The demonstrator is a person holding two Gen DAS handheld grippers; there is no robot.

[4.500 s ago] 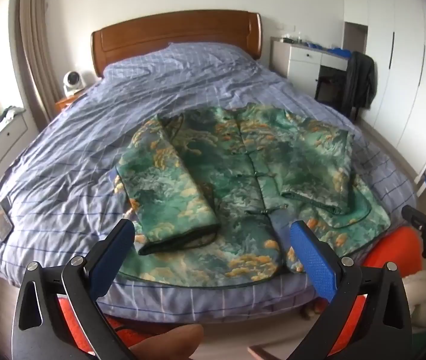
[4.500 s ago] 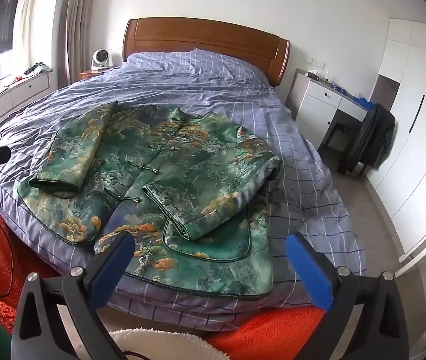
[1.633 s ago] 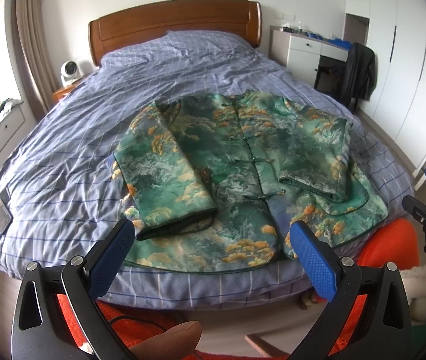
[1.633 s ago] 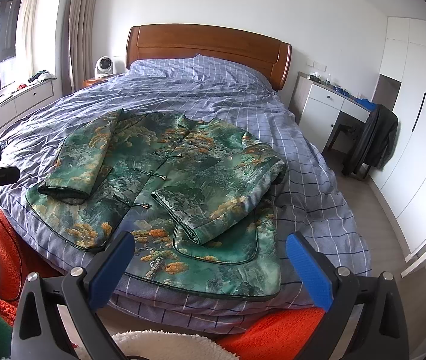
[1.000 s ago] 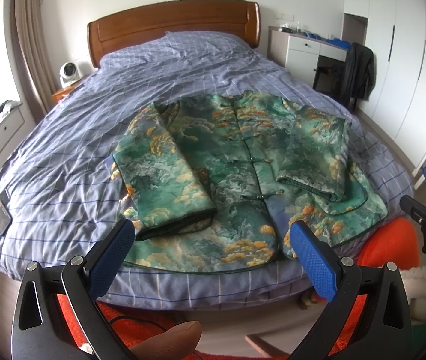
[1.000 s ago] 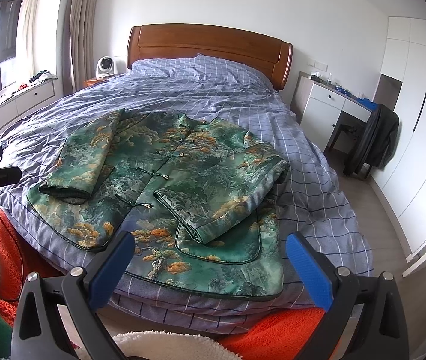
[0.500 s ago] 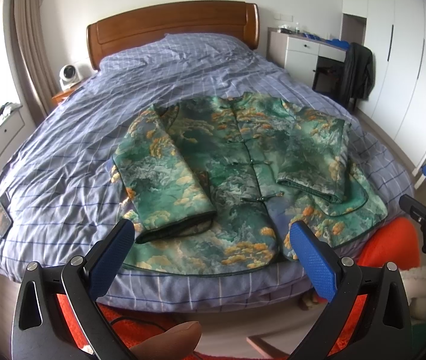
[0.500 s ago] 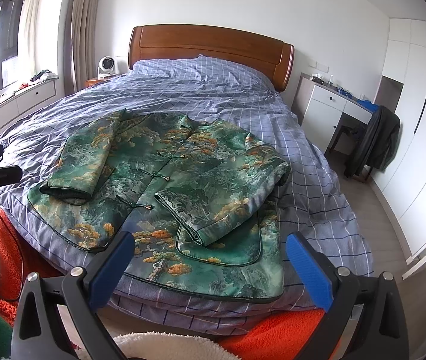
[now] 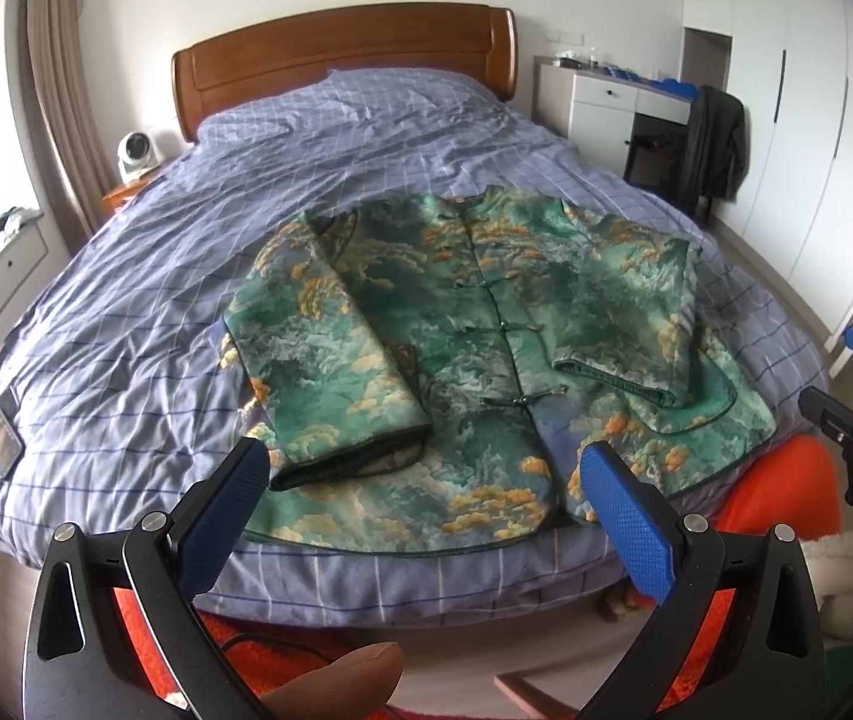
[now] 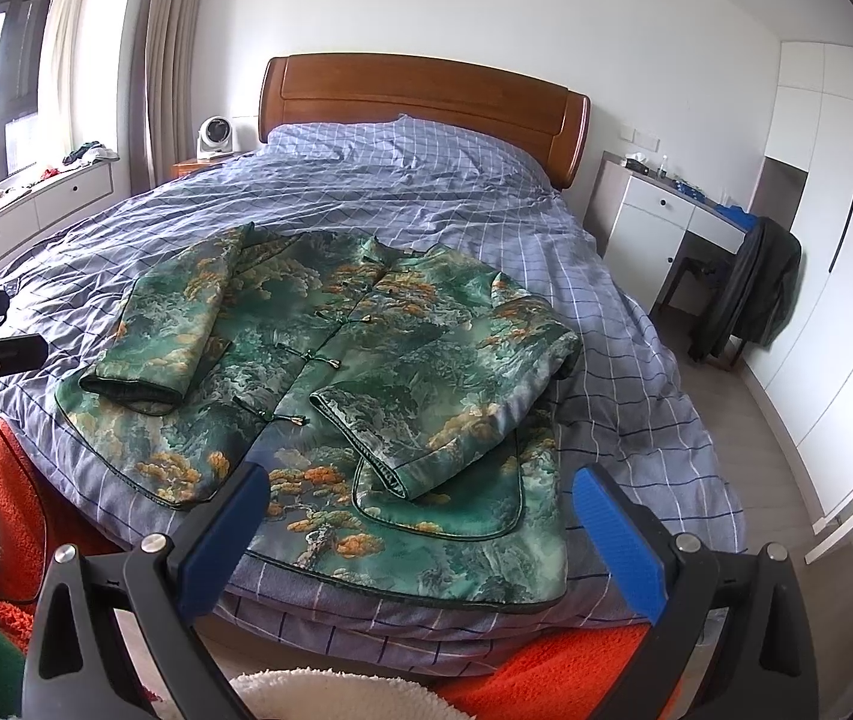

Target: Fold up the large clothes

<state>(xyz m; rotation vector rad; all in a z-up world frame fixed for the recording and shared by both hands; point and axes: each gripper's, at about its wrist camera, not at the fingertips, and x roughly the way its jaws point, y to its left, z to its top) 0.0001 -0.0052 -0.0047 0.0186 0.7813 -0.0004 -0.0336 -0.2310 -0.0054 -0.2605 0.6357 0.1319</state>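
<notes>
A: The left gripper (image 9: 420, 474) has its blue pads spread wide with nothing between them, held off the foot of the bed and short of the jacket's hem. The right gripper (image 10: 417, 498) is the same: spread wide, pinching nothing, and apart from the fabric.

B: And the jacket?

A: The green jacket (image 9: 474, 354) lies flat, front up, on the lower half of the bed (image 9: 126, 312), its hem right at the foot edge. Both sleeves are folded inward over the front panels. The left sleeve (image 9: 330, 360) runs down over that panel, with its dark cuff opening facing the hem. The right sleeve (image 10: 444, 396) lies across the other panel, its cuff near the knot buttons (image 10: 318, 357) along the centre closure.

B: What surrounds it?

A: A blue checked duvet covers the bed, rumpled toward the wooden headboard (image 10: 420, 102). A small white fan (image 10: 214, 135) stands on the nightstand beside the headboard. On the other side is a white desk (image 10: 660, 222), and near it a dark garment (image 10: 750, 294) hangs over a chair (the chair itself is mostly hidden). Orange fabric (image 10: 570, 672) shows at the bottom of both views, below the foot of the bed.
</notes>
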